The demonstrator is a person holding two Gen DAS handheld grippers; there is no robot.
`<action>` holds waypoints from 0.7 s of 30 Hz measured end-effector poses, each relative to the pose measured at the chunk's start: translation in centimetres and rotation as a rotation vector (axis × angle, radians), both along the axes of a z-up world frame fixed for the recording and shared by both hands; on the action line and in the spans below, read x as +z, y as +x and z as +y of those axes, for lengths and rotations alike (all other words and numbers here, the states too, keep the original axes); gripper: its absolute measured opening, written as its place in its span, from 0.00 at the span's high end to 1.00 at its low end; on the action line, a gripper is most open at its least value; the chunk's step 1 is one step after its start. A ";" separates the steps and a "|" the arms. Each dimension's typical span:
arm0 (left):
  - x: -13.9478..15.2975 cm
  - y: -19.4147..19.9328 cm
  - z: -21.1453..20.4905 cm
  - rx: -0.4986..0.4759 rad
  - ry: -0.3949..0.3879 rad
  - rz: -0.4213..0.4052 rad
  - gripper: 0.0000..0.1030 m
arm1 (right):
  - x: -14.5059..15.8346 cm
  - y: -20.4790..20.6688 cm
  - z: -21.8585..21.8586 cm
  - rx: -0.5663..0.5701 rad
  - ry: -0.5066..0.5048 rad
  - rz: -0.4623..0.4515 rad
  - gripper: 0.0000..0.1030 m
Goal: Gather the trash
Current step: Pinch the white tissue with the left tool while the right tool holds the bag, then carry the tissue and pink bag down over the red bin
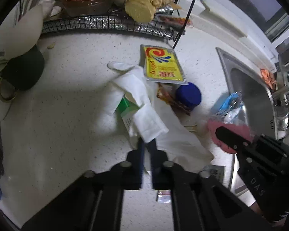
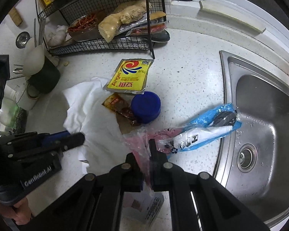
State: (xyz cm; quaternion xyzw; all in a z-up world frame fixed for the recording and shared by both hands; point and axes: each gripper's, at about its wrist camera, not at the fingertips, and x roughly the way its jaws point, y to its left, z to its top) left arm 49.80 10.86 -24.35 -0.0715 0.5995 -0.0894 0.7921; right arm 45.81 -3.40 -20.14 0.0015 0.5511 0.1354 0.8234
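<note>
The white speckled counter (image 2: pixel 192 73) carries the litter, with the sink (image 2: pixel 260 115) at three o'clock. The white bag (image 1: pixel 175 140) sprawls centrally, its long axis running from eleven to five o'clock; the left gripper (image 1: pixel 146 144) is clenched on its near edge. At one o'clock of it lie the yellow packet (image 1: pixel 162 65) and blue lid (image 1: pixel 188 95). The right gripper (image 2: pixel 147 154) pinches the pink plastic wrapper (image 2: pixel 138 140), the blue-and-white package (image 2: pixel 208 129) pointing toward two o'clock.

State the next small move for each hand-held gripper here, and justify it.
Probably lift both together. The left hand-held gripper is shut on the white tissue, and the right hand-held gripper is shut on the plastic wrapper, which overhangs the sink.
</note>
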 end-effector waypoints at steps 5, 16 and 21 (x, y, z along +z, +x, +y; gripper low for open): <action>1.6 -0.9 -1.0 -0.005 -0.017 -0.039 1.00 | 1.6 -1.5 -0.5 0.003 0.006 -0.032 0.96; 9.9 -5.9 -3.9 -0.053 0.008 -0.226 1.00 | 8.4 -6.4 -3.5 0.007 0.044 -0.163 0.96; 13.3 -8.7 -5.8 -0.079 0.011 -0.297 1.00 | 11.7 -9.7 -5.1 0.006 0.092 -0.219 0.96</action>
